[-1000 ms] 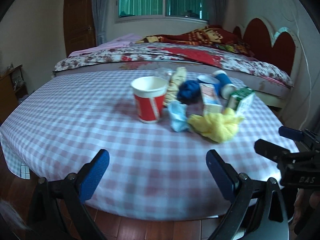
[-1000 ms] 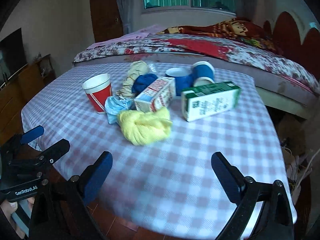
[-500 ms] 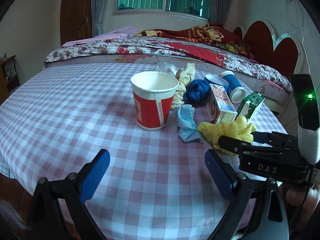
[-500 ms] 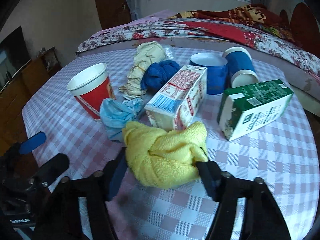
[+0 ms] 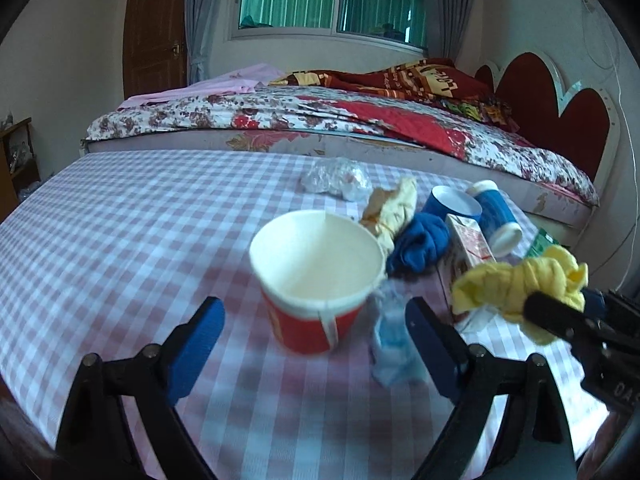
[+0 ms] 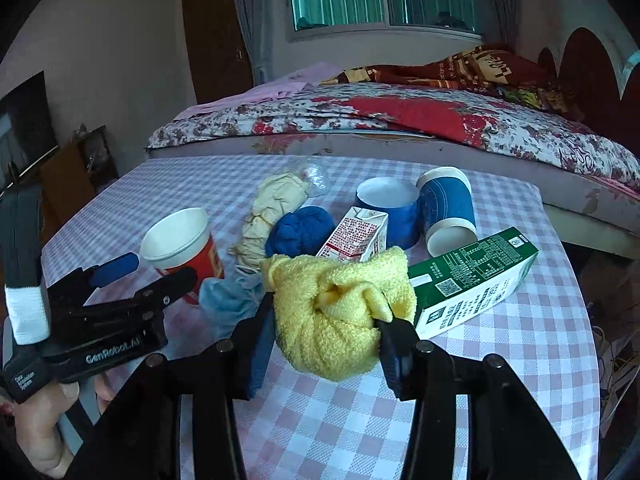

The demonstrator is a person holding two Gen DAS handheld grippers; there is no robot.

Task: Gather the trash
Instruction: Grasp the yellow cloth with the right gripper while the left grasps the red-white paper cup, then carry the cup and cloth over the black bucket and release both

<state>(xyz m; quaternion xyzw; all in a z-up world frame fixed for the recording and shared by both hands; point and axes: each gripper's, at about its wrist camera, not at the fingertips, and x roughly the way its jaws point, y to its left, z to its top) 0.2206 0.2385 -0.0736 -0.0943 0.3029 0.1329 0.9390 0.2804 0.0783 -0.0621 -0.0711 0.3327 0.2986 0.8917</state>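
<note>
Left wrist view: a bedroom with a floral-covered bed [image 5: 340, 120] behind a table under a pink-checked cloth [image 5: 120, 220]. The left gripper [image 5: 314, 328] has its jaws wide and slowly closing, one finger on each side of an upright red paper cup [image 5: 316, 280] without pressing it. A light blue crumpled piece [image 5: 390, 344] lies just beside the cup; a clear plastic wad [image 5: 336, 178] lies farther back. At the right edge the yellow cloth [image 5: 520, 284] sits in the right gripper. Right wrist view: the same table, with the bed behind. The right gripper [image 6: 326, 328] is closing, its jaws narrow and both pads pressed into the knotted yellow cloth. Behind it lie a red-and-white carton [image 6: 356, 236], a green carton [image 6: 476, 276], a blue cloth ball [image 6: 298, 230], a cream cloth [image 6: 272, 208] and two blue cups [image 6: 420, 208].
</note>
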